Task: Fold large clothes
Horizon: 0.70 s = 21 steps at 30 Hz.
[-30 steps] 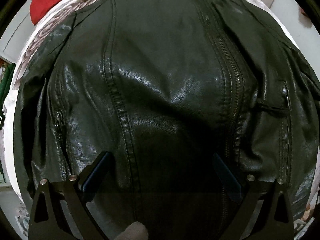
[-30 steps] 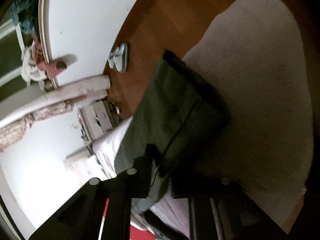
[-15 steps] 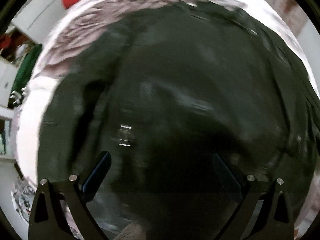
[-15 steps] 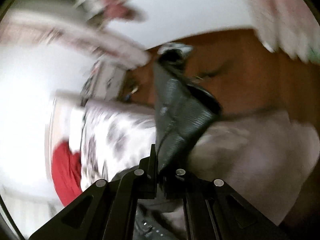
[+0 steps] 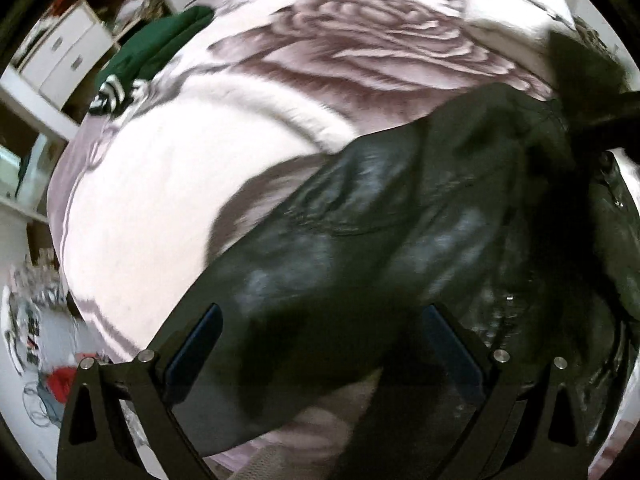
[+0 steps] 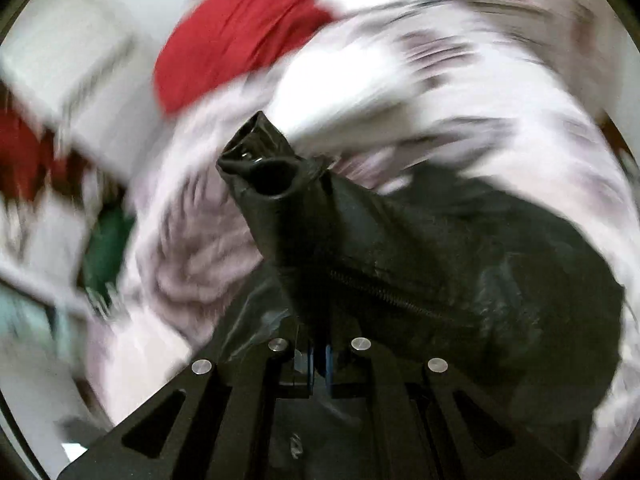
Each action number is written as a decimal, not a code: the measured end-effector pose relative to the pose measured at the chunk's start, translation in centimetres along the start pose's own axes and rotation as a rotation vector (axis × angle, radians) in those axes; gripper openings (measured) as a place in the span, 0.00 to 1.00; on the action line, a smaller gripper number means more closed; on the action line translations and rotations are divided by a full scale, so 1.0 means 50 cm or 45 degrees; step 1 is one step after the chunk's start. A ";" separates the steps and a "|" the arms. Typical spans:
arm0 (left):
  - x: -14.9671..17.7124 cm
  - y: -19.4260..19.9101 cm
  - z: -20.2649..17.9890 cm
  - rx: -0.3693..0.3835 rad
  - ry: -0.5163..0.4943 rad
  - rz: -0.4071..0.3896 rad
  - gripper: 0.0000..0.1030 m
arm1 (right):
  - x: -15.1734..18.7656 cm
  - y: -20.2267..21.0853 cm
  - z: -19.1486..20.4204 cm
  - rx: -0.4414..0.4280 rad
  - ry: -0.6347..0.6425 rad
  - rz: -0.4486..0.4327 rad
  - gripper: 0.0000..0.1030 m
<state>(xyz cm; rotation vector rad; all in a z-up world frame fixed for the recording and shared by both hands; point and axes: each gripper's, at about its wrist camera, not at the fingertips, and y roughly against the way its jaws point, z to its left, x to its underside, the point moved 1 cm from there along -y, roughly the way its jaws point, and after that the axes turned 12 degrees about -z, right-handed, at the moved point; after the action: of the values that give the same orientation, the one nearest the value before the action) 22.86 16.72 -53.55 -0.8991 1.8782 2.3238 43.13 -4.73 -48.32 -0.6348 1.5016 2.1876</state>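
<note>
A black leather jacket (image 5: 400, 240) lies on a bed with a pink and white rose-patterned blanket (image 5: 160, 200). My left gripper (image 5: 320, 344) is open just above the jacket's left sleeve and holds nothing. My right gripper (image 6: 318, 356) is shut on the other sleeve of the jacket (image 6: 340, 240). That sleeve's open cuff (image 6: 264, 164) sticks up past the fingers, with a zipper along it. The right gripper and the lifted sleeve show as a dark shape at the upper right of the left wrist view (image 5: 588, 84).
A green garment (image 5: 156, 48) lies at the bed's far left edge. A red garment (image 6: 240, 36) and a white folded cloth (image 6: 360, 96) lie at the head of the bed. White drawers (image 5: 64, 56) stand beside the bed.
The right gripper has swung the held sleeve up from the bed's side and over the bed. The left gripper has moved left, from over the jacket's front to over its left sleeve.
</note>
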 end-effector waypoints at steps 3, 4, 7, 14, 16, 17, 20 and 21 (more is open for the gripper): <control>0.004 -0.006 0.017 0.020 0.009 0.016 1.00 | 0.076 -0.153 0.076 0.011 0.142 0.283 0.07; 0.006 -0.004 0.019 0.031 0.005 0.012 1.00 | 0.097 -0.176 0.074 -0.007 0.119 0.361 0.19; 0.007 -0.003 0.022 0.056 -0.009 0.006 1.00 | 0.145 -0.134 0.006 -0.112 -0.076 0.425 0.49; 0.028 0.010 0.014 0.038 -0.055 0.024 1.00 | 0.210 0.115 -0.272 0.336 -0.255 0.331 0.50; 0.040 0.014 0.017 0.014 -0.073 0.037 1.00 | 0.260 0.122 -0.366 0.446 -0.320 0.395 0.50; 0.046 0.017 0.020 0.001 -0.078 0.043 1.00 | 0.276 0.120 -0.397 0.449 -0.350 0.403 0.50; 0.072 0.028 0.038 -0.035 -0.066 0.090 1.00 | 0.291 0.112 -0.474 0.468 -0.346 0.357 0.46; 0.083 0.031 0.049 -0.045 -0.045 0.115 1.00 | 0.291 0.117 -0.488 0.444 -0.377 0.343 0.46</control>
<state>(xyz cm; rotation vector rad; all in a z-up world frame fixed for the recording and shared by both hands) 17.82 17.14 -53.72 -0.7860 1.9091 2.4140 31.32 -28.48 -60.06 0.0060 1.8211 2.0143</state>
